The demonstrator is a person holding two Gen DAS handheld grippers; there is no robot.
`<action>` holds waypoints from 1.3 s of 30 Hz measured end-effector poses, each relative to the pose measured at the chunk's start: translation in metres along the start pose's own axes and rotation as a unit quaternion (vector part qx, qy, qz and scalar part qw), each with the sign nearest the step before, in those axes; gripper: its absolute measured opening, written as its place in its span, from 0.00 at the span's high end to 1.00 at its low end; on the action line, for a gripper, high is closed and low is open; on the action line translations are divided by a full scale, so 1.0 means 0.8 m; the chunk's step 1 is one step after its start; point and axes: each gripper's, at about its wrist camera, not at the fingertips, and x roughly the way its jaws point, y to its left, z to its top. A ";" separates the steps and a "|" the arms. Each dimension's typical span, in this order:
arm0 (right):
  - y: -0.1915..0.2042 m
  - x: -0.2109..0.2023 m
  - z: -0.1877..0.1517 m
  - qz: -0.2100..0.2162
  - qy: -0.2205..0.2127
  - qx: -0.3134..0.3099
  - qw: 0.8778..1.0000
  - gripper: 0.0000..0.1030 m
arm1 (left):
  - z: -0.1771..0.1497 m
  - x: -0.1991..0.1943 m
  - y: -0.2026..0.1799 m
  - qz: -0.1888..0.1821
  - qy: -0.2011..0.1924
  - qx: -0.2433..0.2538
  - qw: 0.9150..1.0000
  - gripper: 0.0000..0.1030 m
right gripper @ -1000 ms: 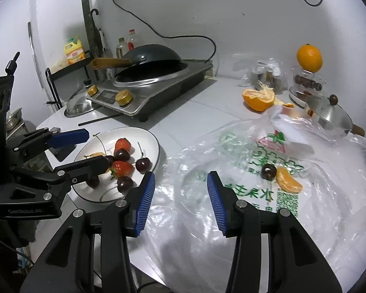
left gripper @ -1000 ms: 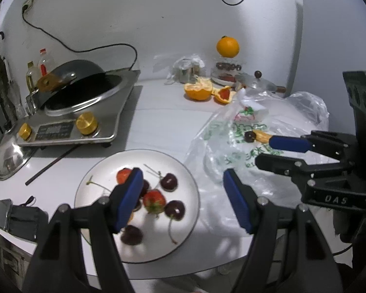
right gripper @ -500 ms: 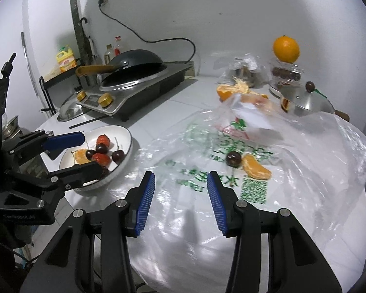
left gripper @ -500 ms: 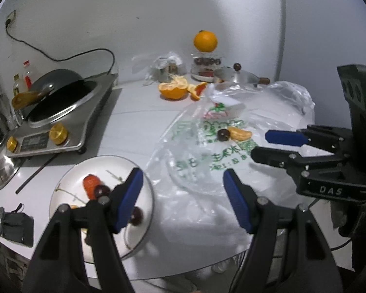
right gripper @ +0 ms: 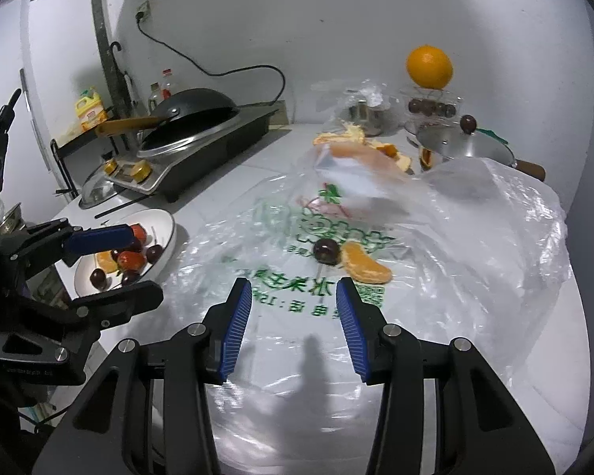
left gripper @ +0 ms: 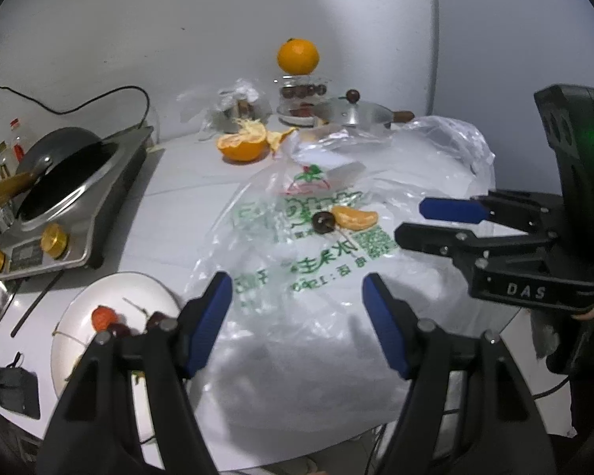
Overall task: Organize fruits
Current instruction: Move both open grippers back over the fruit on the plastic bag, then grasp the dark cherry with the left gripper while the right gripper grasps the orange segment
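Both the right tongs (right gripper: 293, 316) and left tongs (left gripper: 297, 316) are held spread and empty. A cherry (right gripper: 326, 251) and orange segment (right gripper: 366, 267), touching, are seen at 12 o'clock on the plastic bag (right gripper: 475, 237). The cherry should be straddled squarely and pinched gently, without snagging film, then carried to the plate (right gripper: 166, 219) at 9 o'clock.

Clear plastic bag (right gripper: 435, 237) with green printed lettering and a green-and-red logo spread over the white worktop (left gripper: 186, 213). On it, a dark maroon cherry (right gripper: 326, 251) and an orange tangerine segment (right gripper: 366, 267). White plate (right gripper: 166, 225) showing red strawberries (right gripper: 132, 259), dark cherries and a bit of orange. Bright orange whole orange (right gripper: 429, 66) against the white wall. Black grippers with blue ribbed fingers (right gripper: 237, 328). Silver cooker (left gripper: 79, 213) with gold knobs, black wok (left gripper: 55, 158) with a tan handle. Yellow bottle (right gripper: 91, 113).
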 end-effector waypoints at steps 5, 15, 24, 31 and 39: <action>-0.021 0.007 0.003 -0.004 0.005 0.002 1.000 0.54 | 0.007 0.018 -0.008 -0.007 0.005 -0.001 1.000 0.32; -0.047 0.039 0.013 -0.005 0.023 0.000 1.000 0.54 | 0.020 0.056 -0.011 -0.018 0.019 -0.002 1.000 0.32; -0.063 0.076 0.025 -0.017 0.048 -0.003 0.999 0.54 | 0.029 0.082 0.001 -0.034 0.013 -0.004 0.999 0.32; -0.070 0.111 0.024 -0.022 0.079 -0.002 0.997 0.54 | 0.031 0.100 0.012 -0.042 0.014 -0.010 0.999 0.32; -0.072 0.135 0.025 -0.031 0.100 -0.015 0.994 0.54 | 0.030 0.109 0.019 -0.044 0.016 -0.016 0.999 0.32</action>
